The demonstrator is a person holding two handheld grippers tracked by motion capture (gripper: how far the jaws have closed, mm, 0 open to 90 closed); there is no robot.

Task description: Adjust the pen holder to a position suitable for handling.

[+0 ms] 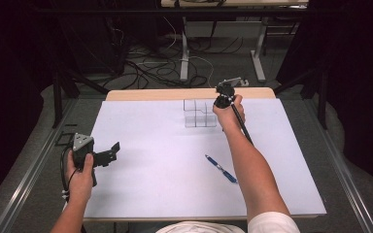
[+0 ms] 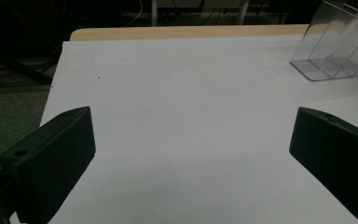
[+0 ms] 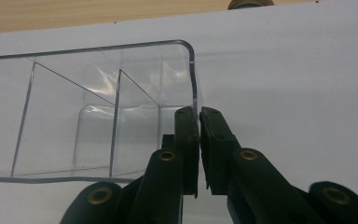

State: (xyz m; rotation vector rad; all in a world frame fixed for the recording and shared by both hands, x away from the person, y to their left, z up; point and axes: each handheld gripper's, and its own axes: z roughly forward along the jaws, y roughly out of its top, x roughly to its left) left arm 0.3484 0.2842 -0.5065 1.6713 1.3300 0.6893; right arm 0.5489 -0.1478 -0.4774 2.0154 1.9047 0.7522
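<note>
A clear plastic organizer (image 1: 199,113) with divided compartments stands on the white sheet near the table's far edge. In the right gripper view its side wall (image 3: 195,79) runs down between the two black jaws, and my right gripper (image 3: 199,116) is shut on that wall. From the high view my right gripper (image 1: 222,100) sits at the organizer's right side. My left gripper (image 1: 112,150) hovers open over the sheet's left edge, nothing between its jaws; its own view shows the organizer (image 2: 333,44) far off at upper right. A blue pen (image 1: 221,169) lies on the sheet beside my right forearm.
The white sheet (image 1: 155,160) covers most of the wooden table (image 1: 150,93). Beyond the far edge are table legs and tangled cables on the floor (image 1: 165,63). Metal rails (image 1: 26,179) run along both sides.
</note>
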